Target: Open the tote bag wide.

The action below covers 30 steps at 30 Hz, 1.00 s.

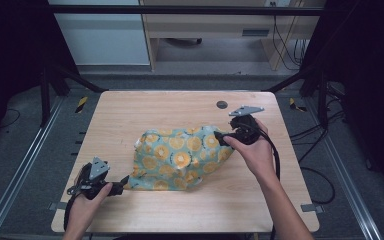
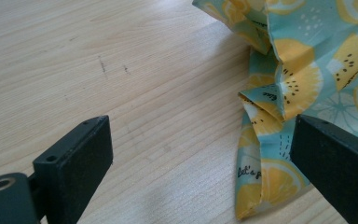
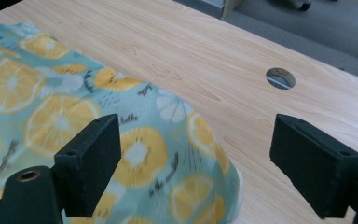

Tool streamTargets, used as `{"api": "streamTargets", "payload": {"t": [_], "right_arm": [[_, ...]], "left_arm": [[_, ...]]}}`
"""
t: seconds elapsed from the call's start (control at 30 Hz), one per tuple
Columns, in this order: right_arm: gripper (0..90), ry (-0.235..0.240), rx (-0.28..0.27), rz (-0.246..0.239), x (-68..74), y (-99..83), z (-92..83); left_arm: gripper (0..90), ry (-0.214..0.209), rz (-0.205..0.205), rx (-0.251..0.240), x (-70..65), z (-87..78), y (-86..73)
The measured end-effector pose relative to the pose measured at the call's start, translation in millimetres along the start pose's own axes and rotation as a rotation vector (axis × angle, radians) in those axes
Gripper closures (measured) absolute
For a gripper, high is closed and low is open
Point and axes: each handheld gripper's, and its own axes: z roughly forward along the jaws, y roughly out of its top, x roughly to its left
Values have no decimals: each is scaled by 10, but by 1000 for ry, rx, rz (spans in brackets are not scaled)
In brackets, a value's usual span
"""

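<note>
A light wooden table [image 1: 240, 200] with rounded corners is seen from above, its grain running left to right and a few faint scuff marks showing near the left edge in the left gripper view. On the near left part of it the left gripper [image 1: 122, 183] is held low by a hand [image 1: 87, 202], its jaws spread wide apart with nothing pinched; in the left gripper view bare wood lies between them and the folded near-left corner of the cloth [image 2: 261, 154] sits just beside the right-hand jaw. The cloth [image 1: 182, 157], teal with yellow citrus slices, is found on the middle of the table, rumpled and partly folded over itself. Its long axis is laid aslant, from the near left corner by the left gripper up toward the far right, where its raised end points at the right gripper [image 1: 221, 138]. That gripper is held by the right hand [image 1: 255, 152] at the cloth's far right end, its jaws also spread, nothing being clamped; in the right gripper view the cloth's rounded edge [image 3: 168, 163] is seen below and between them. Farther off a small round hole [image 1: 222, 104] is set in the tabletop. Beyond the table a grey floor, black frame rails [image 1: 180, 9], trailing cables [image 1: 285, 45] and a pale wooden cabinet [image 1: 215, 30] are seen.
</note>
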Motion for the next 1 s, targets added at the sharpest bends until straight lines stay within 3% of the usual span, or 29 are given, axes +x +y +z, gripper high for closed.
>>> {"api": "streamTargets", "payload": {"t": [0.17,0.23,0.37,0.43,0.5,0.53,0.57,0.63,0.67,0.77,1.0], "right_arm": [[184,16,36,25,-34,82,221],[209,44,56,51,-46,65,333],[219,38,91,75,-71,0,475],[368,55,105,84,-57,-35,506],[500,66,116,79,-26,-54,502],[500,66,116,79,-26,-54,502],[653,73,118,50,-1,-69,491],[783,88,100,44,19,-77,465],[783,88,100,44,19,-77,465],[899,109,53,44,70,-82,374],[900,143,-32,34,173,-39,203]], "left_arm": [[54,-3,-3,-4,35,-16,-5],[54,1,-8,-10,49,-13,-5],[54,1,-10,-10,61,-8,-2],[55,1,-6,-11,58,-10,1],[71,33,5,-24,55,-33,11],[71,46,1,-35,61,-51,18],[72,53,-13,-52,77,-74,23],[72,52,-27,-55,94,-77,21],[72,52,-27,-55,94,-77,21],[72,42,-37,-45,99,-56,18],[72,32,-25,-38,72,-52,13]]}}
